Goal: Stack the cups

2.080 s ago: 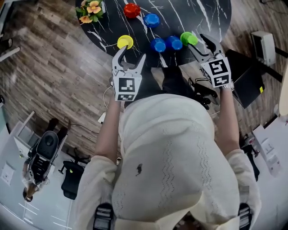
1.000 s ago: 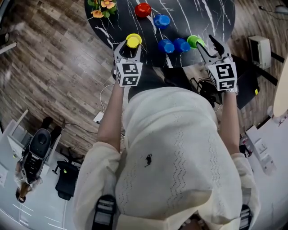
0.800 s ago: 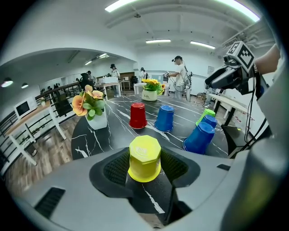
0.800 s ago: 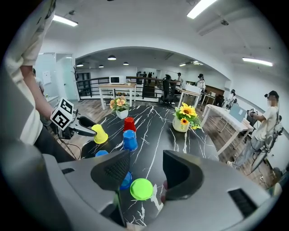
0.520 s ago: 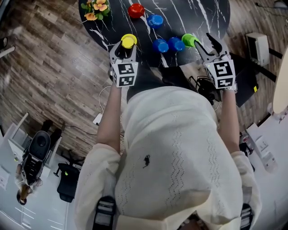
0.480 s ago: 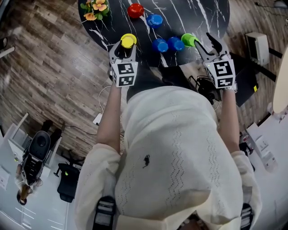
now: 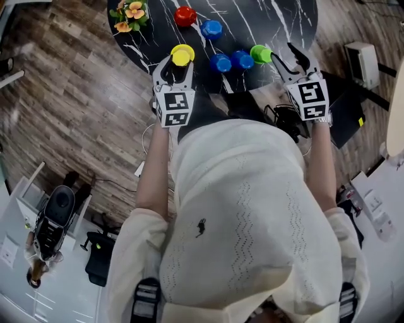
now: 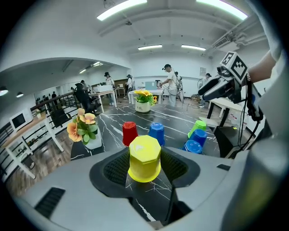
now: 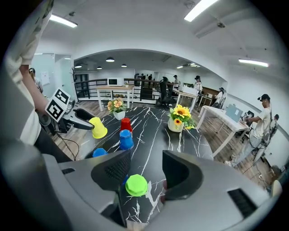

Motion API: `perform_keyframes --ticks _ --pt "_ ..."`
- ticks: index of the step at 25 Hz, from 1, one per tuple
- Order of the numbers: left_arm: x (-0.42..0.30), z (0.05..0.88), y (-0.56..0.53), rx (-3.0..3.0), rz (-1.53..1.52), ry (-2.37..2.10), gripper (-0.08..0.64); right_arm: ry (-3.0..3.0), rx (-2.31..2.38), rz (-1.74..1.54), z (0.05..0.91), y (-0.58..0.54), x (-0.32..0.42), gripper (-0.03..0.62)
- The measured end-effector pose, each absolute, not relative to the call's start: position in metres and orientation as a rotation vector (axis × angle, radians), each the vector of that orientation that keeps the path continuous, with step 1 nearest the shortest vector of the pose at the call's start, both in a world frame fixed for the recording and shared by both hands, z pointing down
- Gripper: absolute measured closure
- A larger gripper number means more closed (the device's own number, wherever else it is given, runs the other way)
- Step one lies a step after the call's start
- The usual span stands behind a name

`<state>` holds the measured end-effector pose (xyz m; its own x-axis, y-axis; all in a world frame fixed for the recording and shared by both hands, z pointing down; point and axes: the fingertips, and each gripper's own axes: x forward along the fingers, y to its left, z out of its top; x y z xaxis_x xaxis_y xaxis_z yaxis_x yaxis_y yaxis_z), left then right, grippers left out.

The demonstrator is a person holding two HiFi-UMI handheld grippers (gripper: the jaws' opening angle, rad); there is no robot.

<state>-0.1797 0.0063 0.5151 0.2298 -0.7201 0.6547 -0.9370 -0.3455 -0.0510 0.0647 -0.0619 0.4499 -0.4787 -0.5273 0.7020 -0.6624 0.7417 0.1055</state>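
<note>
- Your left gripper (image 7: 178, 61) pinched the yellow cup (image 8: 144, 158) between its pads, one jaw on each side of the cup's wall.
- That cup was upside down, its flat base towards the gripper's camera. From the right gripper view it sat tilted at the tips of the jaws, at the near left edge of the table (image 7: 259, 19).
- Your right gripper (image 9: 145, 173) had its jaws spread, pressing on nothing.
- The green cup (image 9: 136, 185) stood upside down on the tabletop between those jaws. It was close to the left one, with a clear gap to the right one.
- Just left of the green cup in the head view, two blue cups (image 7: 220, 62) stood upside down. They were just beside each other, between your two grippers.
- Farther back, a third blue cup (image 7: 211, 28) and a red cup (image 7: 185, 15) stood upside down, near each other but apart, and well clear of both grippers.
- At the far left edge of the table stood a pot of orange flowers (image 7: 126, 16).
- Farther still, in the right gripper view, a pot of sunflowers (image 9: 180, 118) stood on the table's far side.
</note>
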Motion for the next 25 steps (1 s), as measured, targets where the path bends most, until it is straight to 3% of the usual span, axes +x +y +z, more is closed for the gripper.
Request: perform_keyframes --ticks 12,25 --pt "-0.105 0.46 0.0 2.335 0.825 -1.323 0.325 -2.191 0.952 0.221 0.44 -0.065 0.097 0.362" --pt "-0.031 0.469 0.014 2.396 0.954 -1.123 0.325 -2.15 0.984 0.231 0.447 -0.049 0.14 0.364"
